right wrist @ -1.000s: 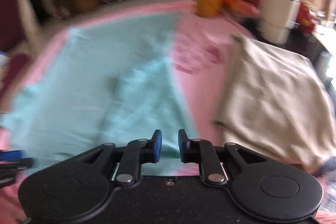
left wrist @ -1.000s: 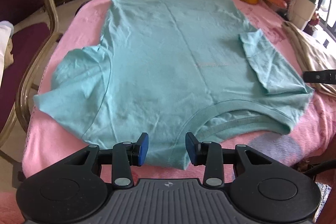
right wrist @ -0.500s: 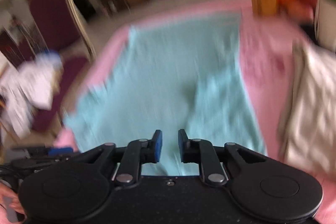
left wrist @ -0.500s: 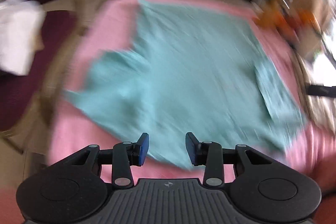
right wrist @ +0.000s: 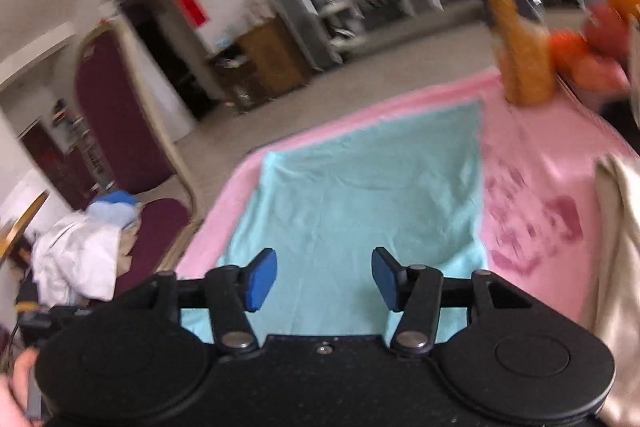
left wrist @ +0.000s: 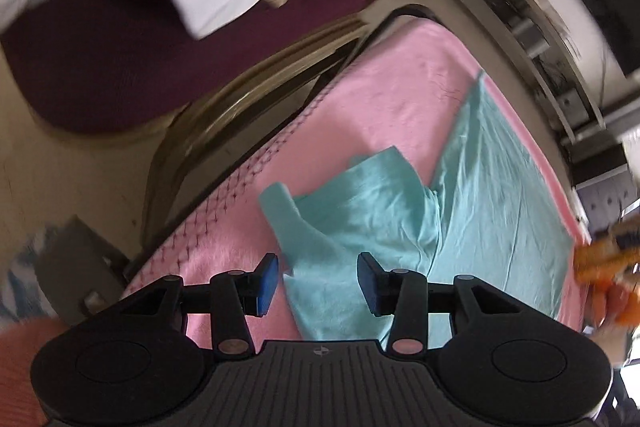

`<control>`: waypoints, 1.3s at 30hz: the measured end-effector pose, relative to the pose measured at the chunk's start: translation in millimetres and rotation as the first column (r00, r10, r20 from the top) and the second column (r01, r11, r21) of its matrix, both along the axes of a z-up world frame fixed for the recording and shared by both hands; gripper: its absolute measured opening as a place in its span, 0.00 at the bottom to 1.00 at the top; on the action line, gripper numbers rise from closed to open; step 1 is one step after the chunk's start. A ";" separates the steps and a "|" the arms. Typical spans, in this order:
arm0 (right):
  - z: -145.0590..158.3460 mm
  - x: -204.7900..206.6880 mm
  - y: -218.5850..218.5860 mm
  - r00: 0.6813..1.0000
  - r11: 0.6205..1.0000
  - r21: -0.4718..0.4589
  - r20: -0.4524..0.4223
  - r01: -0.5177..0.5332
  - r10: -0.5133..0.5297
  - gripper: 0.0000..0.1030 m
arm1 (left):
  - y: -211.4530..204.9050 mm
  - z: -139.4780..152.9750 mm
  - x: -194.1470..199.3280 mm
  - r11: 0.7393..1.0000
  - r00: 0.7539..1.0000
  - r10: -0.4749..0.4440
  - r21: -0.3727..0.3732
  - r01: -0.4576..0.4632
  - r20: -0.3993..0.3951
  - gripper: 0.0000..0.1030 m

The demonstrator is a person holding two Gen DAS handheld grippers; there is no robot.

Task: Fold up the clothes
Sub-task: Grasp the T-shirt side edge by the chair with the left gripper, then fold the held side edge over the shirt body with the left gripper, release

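A teal cotton T-shirt (left wrist: pixel 480 211) lies on the pink-covered table (left wrist: pixel 384 99), its loose sleeve at twelve o'clock of the empty, opening left gripper (left wrist: pixel 318 279); the right gripper (right wrist: pixel 324 277), also opening and empty, hovers above, so a shallow pinch could drag wrinkles.

Both grippers' jaws opening, nothing gripped.

T-shirt (right wrist: pixel 360 203) lies flat on the table cover (right wrist: pixel 536 163), one sleeve (left wrist: pixel 352 203) bunched toward the table's edge on the chair side. Chair (right wrist: pixel 116 115) stands left of the table with heaped clothes (right wrist: pixel 76 255) on its seat. Another folded garment (right wrist: pixel 620 259) sits right of the shirt, fruit (right wrist: pixel 592 51) behind it.
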State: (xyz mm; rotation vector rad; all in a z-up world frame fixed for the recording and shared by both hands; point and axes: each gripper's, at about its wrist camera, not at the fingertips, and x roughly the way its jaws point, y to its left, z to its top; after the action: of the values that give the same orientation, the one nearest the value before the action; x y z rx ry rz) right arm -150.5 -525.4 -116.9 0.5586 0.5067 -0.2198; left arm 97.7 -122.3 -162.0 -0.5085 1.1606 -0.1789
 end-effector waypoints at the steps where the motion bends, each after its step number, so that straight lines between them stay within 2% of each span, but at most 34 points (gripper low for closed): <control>1: 2.1 -0.8 2.6 1.000 1.000 -0.016 0.009 -0.008 0.008 0.52 | 1.3 -1.9 1.3 1.000 1.000 0.023 -0.013 -0.023 -0.004 0.40; 6: 0.9 -0.7 6.3 1.000 1.000 -0.005 0.011 -0.021 0.021 0.53 | 10.0 -12.4 13.7 0.991 0.992 0.129 -0.020 -0.129 -0.017 0.40; 9: -0.7 3.2 9.7 1.000 1.000 -0.012 0.010 -0.016 0.016 0.54 | 14.5 -17.9 15.7 0.982 0.984 0.179 -0.055 -0.180 -0.020 0.36; 11: -1.8 2.5 8.3 1.000 1.000 -0.004 0.008 -0.005 0.005 0.54 | 16.2 -16.5 14.1 0.979 0.981 0.194 -0.062 -0.194 -0.004 0.26; 13: -2.9 1.3 7.8 1.000 1.000 -0.004 0.001 0.003 -0.003 0.54 | 16.2 -10.9 10.5 0.981 0.981 0.190 -0.041 -0.189 0.028 0.02; 17: -4.3 -0.2 8.6 1.000 1.000 -0.020 -0.026 0.007 -0.007 0.54 | 6.8 11.1 -2.4 0.986 0.976 0.138 0.070 -0.152 0.168 0.00; 20: -5.3 -2.1 8.7 0.999 1.000 -0.022 -0.047 0.008 -0.009 0.54 | -9.6 26.9 -14.3 0.977 0.959 0.048 0.187 -0.104 0.279 0.01; 22: -5.6 -5.0 7.5 0.998 1.000 -0.019 -0.053 0.016 -0.017 0.54 | -31.0 36.6 -24.9 0.955 0.930 -0.059 0.290 -0.053 0.363 0.00; 24: -5.9 -7.9 6.4 0.998 1.000 -0.015 -0.059 0.024 -0.025 0.54 | -54.7 46.7 -38.0 0.918 0.880 -0.185 0.398 -0.005 0.438 0.00; 26: -7.0 -9.7 4.3 0.997 0.999 -0.013 -0.069 0.031 -0.032 0.54 | -82.4 55.3 -60.5 0.858 0.786 -0.354 0.510 0.058 0.507 0.00; 28: -8.4 -11.1 2.0 0.996 0.999 -0.010 -0.079 0.039 -0.040 0.54 | -111.2 56.8 -87.9 0.776 0.659 -0.535 0.616 0.136 0.529 0.01; 29: -9.1 -11.6 0.6 0.995 0.999 -0.006 -0.084 0.044 -0.045 0.54 | -124.3 52.2 -103.4 0.717 0.589 -0.628 0.672 0.184 0.509 0.01; 30: -9.8 -12.1 -0.9 0.995 0.999 -0.001 -0.088 0.050 -0.050 0.54 | -137.2 46.5 -119.1 0.648 0.511 -0.715 0.727 0.228 0.477 0.01; 32: -11.4 -12.8 -4.1 0.994 0.998 0.012 -0.094 0.059 -0.058 0.54 | -157.5 31.0 -150.3 0.488 0.352 -0.855 0.823 0.291 0.382 0.02; 33: -12.1 -13.1 -5.7 0.993 0.998 0.018 -0.097 0.064 -0.062 0.54 | -163.9 20.2 -165.6 0.399 0.276 -0.906 0.863 0.311 0.320 0.06; 34: -12.9 -13.5 -7.0 0.993 0.997 0.023 -0.100 0.070 -0.067 0.54 | -170.3 9.3 -180.9 0.307 0.198 -0.947 0.895 0.323 0.253 0.16; 36: -13.9 -14.3 -8.9 0.992 0.997 0.033 -0.104 0.076 -0.072 0.55 | -172.0 -5.0 -198.9 0.187 0.126 -0.980 0.929 0.320 0.154 0.19; 37: -14.0 -14.8 -9.4 0.992 0.996 0.037 -0.105 0.075 -0.071 0.56 | -170.2 -8.7 -204.0 0.157 0.117 -0.985 0.937 0.311 0.126 0.21; 38: -13.9 -15.4 -9.5 0.992 0.997 0.042 -0.104 0.072 -0.067 0.58 | -166.8 -7.6 -203.1 0.154 0.135 -0.984 0.937 0.313 0.117 0.25; 39: -13.7 -15.9 -9.3 0.993 0.997 0.045 -0.103 0.068 -0.063 0.59 | -163.1 -5.6 -201.1 0.156 0.158 -0.981 0.936 0.316 0.111 0.33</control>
State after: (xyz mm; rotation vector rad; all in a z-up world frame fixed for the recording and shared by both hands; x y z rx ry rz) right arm -166.4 -534.7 -130.6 0.6137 0.5940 -0.3009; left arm -103.5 -285.5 -167.6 1.0391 0.3762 -0.7199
